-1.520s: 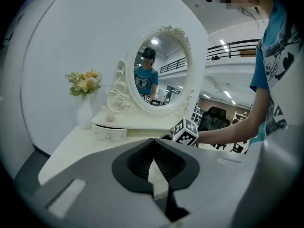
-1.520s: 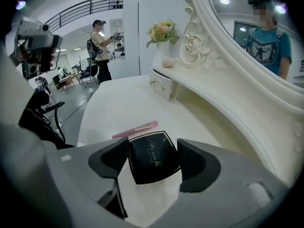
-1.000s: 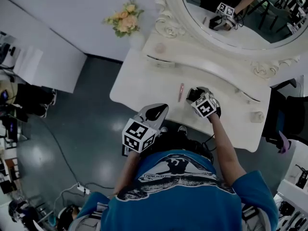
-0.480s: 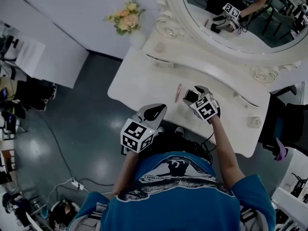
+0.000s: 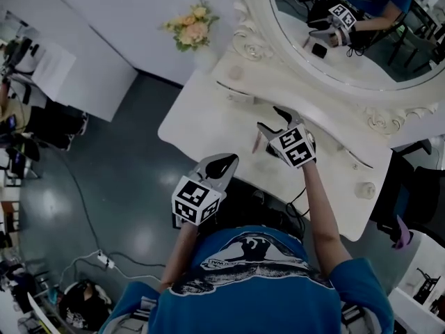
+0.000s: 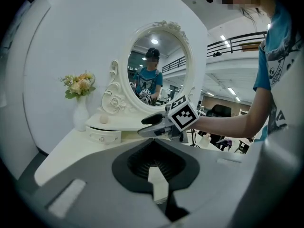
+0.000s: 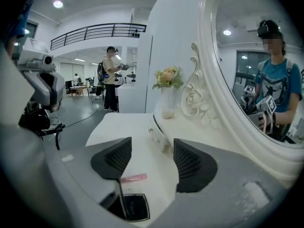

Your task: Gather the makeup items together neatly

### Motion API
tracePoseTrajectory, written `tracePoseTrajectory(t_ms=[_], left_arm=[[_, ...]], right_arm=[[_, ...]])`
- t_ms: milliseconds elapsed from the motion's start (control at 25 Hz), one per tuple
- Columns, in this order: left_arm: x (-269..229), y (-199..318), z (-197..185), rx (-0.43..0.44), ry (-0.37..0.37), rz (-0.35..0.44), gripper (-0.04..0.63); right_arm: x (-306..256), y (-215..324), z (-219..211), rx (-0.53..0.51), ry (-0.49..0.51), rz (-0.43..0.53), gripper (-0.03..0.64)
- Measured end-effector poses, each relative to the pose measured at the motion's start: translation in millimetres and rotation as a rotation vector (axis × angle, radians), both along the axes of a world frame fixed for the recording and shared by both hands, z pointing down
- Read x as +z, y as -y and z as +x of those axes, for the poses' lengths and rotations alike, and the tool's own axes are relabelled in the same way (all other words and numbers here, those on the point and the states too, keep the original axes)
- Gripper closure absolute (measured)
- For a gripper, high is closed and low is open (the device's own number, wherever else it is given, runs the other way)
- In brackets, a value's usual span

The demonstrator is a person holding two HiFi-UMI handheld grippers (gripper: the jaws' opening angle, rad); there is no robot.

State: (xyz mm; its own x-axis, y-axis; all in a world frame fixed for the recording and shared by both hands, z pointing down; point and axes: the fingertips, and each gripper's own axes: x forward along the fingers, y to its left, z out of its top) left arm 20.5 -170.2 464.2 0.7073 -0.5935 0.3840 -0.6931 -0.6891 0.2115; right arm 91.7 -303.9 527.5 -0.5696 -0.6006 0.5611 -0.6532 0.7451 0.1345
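Observation:
A pink lip-gloss tube (image 7: 133, 177) and a black square compact (image 7: 134, 207) lie close together on the white dressing table (image 5: 208, 117). In the head view the tube (image 5: 255, 143) shows beside my right gripper (image 5: 271, 119), which hides the compact. That gripper (image 7: 152, 160) hangs above both items, open, and nothing is between its jaws, which have just been closing a little. My left gripper (image 5: 222, 164) hovers at the table's near edge, shut and empty; in its own view (image 6: 154, 151) it faces the right gripper (image 6: 154, 125).
A big oval mirror (image 5: 348, 40) and a raised shelf with small drawers (image 5: 240, 92) back the table. A vase of flowers (image 5: 191, 30) stands at the far left corner. A small round jar (image 5: 366, 188) sits at the table's right end. A person stands far off (image 7: 111, 77).
My right gripper has lifted off the black compact, which stays on the table by the pink tube. The left gripper has barely moved.

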Motion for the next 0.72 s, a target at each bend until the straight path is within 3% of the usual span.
tracePoseTrajectory(t_ms=[320, 720], left_arm=[[-6, 21, -28, 0.034, 0.001, 0.012, 0.583], [-11, 61, -89, 0.109, -0.019, 0.015, 0.583]], right_arm=[[-31, 47, -40, 0.043, 0.038, 0.060, 0.370], [-18, 108, -77, 0.181, 0.014, 0.021, 0.426]])
